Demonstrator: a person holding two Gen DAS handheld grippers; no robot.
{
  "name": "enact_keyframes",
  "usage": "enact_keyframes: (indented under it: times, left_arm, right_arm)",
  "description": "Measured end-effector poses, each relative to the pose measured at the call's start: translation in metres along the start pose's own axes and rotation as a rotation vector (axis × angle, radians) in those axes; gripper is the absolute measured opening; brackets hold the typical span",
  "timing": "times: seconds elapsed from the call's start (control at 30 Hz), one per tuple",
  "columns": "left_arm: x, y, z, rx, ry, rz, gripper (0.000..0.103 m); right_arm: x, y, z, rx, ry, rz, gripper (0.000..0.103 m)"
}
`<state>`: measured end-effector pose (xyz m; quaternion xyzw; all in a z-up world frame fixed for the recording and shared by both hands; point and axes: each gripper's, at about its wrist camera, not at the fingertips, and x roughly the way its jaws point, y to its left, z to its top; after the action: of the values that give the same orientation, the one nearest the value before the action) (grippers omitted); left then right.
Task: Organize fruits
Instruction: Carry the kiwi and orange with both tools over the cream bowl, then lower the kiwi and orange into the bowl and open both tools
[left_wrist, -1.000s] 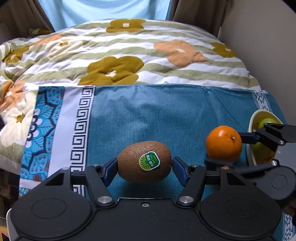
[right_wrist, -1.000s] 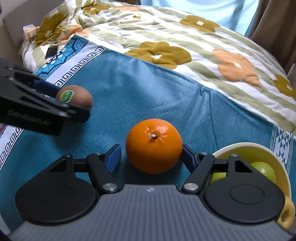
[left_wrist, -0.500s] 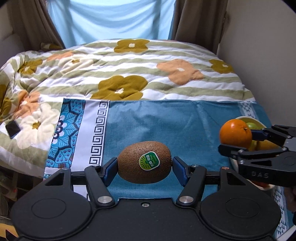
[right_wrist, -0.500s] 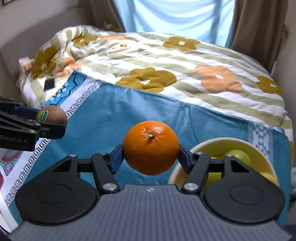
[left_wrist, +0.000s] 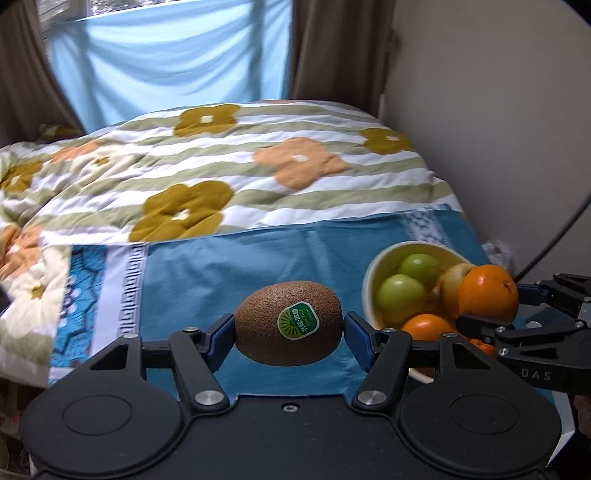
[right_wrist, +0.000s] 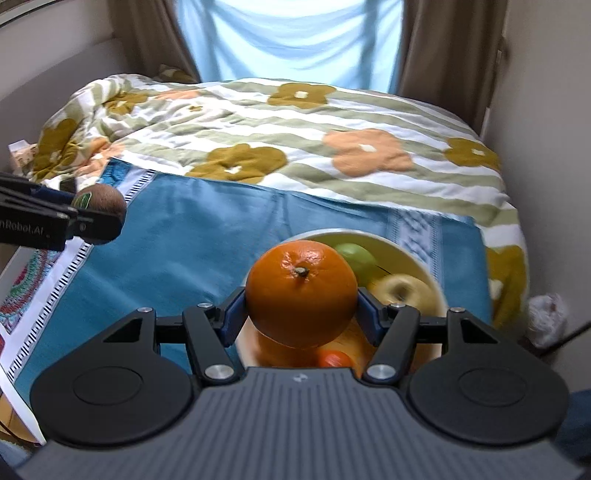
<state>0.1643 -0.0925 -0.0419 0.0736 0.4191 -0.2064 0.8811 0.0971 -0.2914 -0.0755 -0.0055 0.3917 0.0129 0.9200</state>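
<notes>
Left wrist: left tool (left_wrist: 289, 330) grips stickered brown kiwi (left_wrist: 288, 328); right tool (right_wrist: 301, 309) grips orange (right_wrist: 301, 293).

I see a bed (right_wrist: 491, 206) covered by a striped floral quilt (left_wrist: 258, 166). A teal cloth (left_wrist: 229, 266) with a patterned border lies over the quilt's near part. On that cloth stands a cream bowl (left_wrist: 371, 280) holding fruit.

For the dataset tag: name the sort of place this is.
Most likely a bedroom: a bed under a flower-patterned quilt, curtains over a window, and a blue cloth spread on the bed as a work surface.
</notes>
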Motion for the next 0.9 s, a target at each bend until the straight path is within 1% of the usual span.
enact_keyframes:
  times: [0.2, 0.43, 0.67, 0.9]
  left_arm:
    - [0.016, -0.035, 0.007, 0.057, 0.009, -0.058, 0.068]
    - [0.043, -0.073, 0.014, 0.106, 0.032, -0.107, 0.068]
    - [0.072, -0.105, 0.020, 0.154, 0.063, -0.128, 0.068]
    - [0.094, -0.141, 0.018, 0.255, 0.078, -0.120, 0.068]
  right_arm:
    - [-0.008, -0.026, -0.014, 0.032, 0.007, -0.030, 0.077]
    - [-0.008, -0.050, -0.028, 0.061, 0.023, -0.041, 0.077]
    - [-0.007, -0.070, -0.039, 0.081, 0.032, -0.038, 0.077]
    - [-0.007, -0.089, -0.051, 0.115, 0.053, -0.034, 0.077]
